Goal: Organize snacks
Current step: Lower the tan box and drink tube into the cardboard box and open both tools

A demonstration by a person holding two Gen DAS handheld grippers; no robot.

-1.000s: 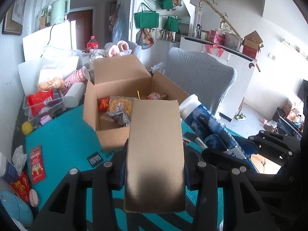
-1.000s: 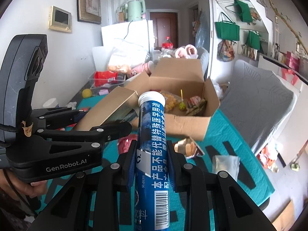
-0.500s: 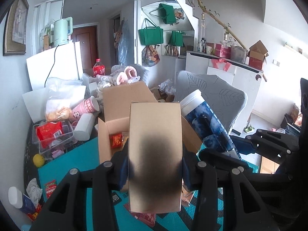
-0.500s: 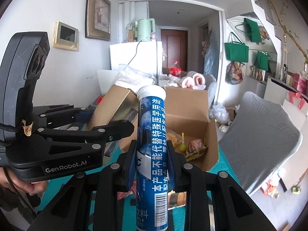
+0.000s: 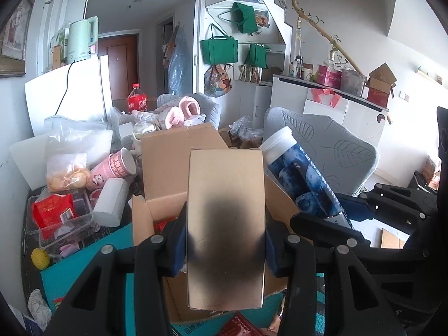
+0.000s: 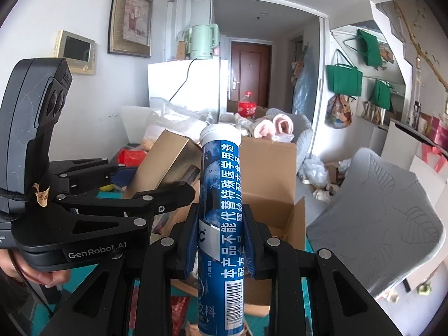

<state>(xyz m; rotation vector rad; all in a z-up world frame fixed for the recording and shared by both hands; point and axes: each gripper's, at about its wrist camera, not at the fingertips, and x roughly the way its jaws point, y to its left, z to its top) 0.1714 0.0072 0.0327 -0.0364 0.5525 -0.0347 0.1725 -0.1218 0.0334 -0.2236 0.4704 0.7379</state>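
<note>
Both claws raised, loaded, side-by-side

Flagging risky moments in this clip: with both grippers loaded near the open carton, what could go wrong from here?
The left gripper and right gripper sit close together, so the small brown box and blue tube could collide over the cardboard carton. The tube is gripped low, its capped end far out, so it might pivot or slip.

Small box (image 5: pixel 226 224): matt brown card. Tube (image 6: pixel 221 218): glossy printed label, smooth white plastic cap. Open carton (image 5: pixel 179 165): rough matt cardboard. Grippers: matt black plastic, metal screws.
</note>
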